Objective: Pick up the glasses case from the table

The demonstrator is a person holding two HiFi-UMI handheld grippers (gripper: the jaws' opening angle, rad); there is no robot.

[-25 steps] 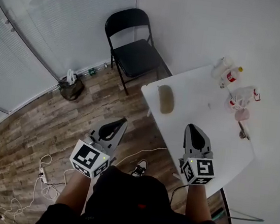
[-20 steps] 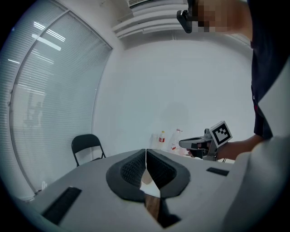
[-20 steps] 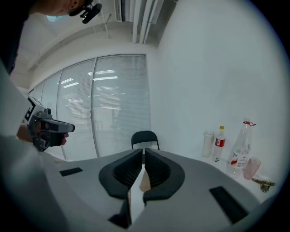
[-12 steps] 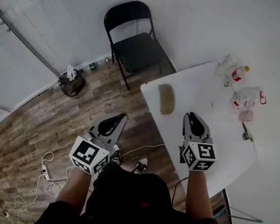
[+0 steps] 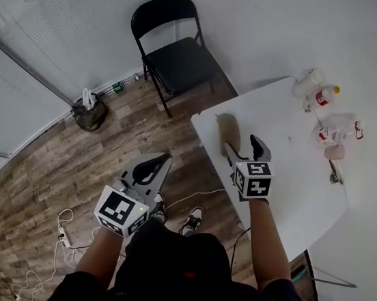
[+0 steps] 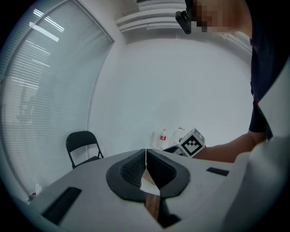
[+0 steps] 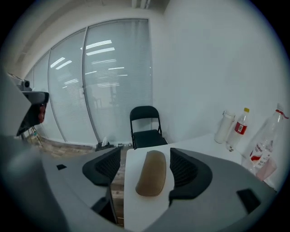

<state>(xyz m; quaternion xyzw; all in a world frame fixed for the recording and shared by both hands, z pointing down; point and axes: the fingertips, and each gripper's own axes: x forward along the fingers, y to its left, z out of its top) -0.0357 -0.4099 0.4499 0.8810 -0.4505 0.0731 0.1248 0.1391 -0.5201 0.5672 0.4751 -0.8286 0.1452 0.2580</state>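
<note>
**Tan glasses case [image 7: 152, 179] framed by spread jaws, grasp not yet made**

Tan and oblong, the glasses case lies flat near the corner of the white table [image 5: 294, 188], its long axis running away from the person. The right gripper [image 5: 244, 149] points down at it. Its jaws have just been opening and now stand wide. In the right gripper view the case sits in the gap between the two dark pads, with table showing on either side, so neither pad touches it. From the head view the jaw tips appear to be at the near end of the case rather than around its middle.

The left gripper [image 5: 165, 158] hangs over the wooden floor [image 5: 69, 165], well apart from the table, its jaws pressed together on nothing. A black folding chair [image 5: 177, 55] stands beyond the table corner, and bottles [image 5: 323, 96] cluster at the table's far edge.

This looks like the end of the approach. The next move probably calls for easing the right gripper forward and down until the pads flank the middle of the case, closing across its narrow width, then lifting.
</note>
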